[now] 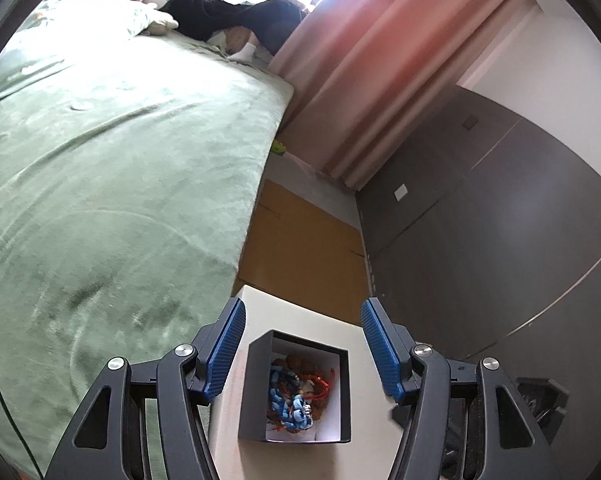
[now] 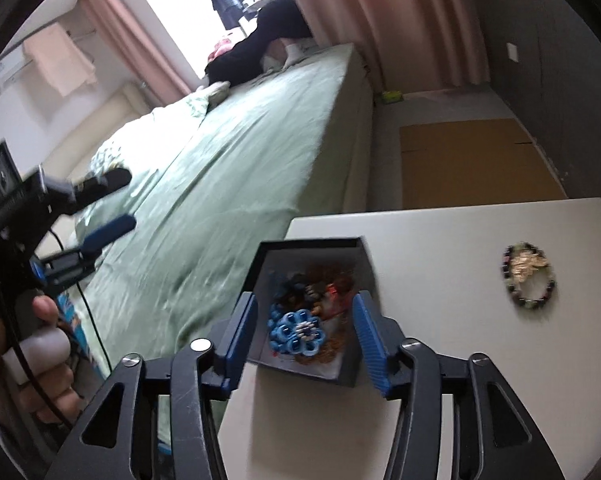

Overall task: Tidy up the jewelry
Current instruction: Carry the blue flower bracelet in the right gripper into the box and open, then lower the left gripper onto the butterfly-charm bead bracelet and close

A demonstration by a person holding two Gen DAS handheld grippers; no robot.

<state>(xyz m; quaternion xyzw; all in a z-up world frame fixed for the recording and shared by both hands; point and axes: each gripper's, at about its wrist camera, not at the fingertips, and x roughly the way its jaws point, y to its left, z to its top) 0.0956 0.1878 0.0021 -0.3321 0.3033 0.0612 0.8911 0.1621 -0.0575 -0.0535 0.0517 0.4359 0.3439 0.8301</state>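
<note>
The small black box (image 2: 350, 372) sits open on the white table (image 2: 440, 420), near the table's bed-side edge, its mouth facing straight up and its inner walls pale. It looks roughly square, so no long axis shows; from the right wrist view one corner points back toward the gripper. Inside lies a tangled heap of jewelry (image 1: 298, 390): a blue flower-shaped piece (image 2: 296, 332) with a beaded silver centre on top nearest the right gripper, and reddish and amber beads and cords beneath and behind it. The right gripper (image 2: 303, 342) hangs just over the box with its blue pads spread wide to either side of the heap, grasping nothing. The left gripper (image 1: 302, 346) is also spread apart and empty, its pads flanking the box from above in its own view, and in the right wrist view it shows off to the side over the bed, with the person's hand (image 2: 28, 360) around its handle. Well apart from the box, farther along the table, a dark beaded bracelet (image 2: 529, 278) lies flat with a gold ornament at its upper part. Beside the table runs the bed with a green cover (image 1: 112, 184), then brown cardboard (image 1: 312, 248) on the floor, pink curtains (image 1: 380, 76) and dark cabinet doors (image 1: 500, 220).
</note>
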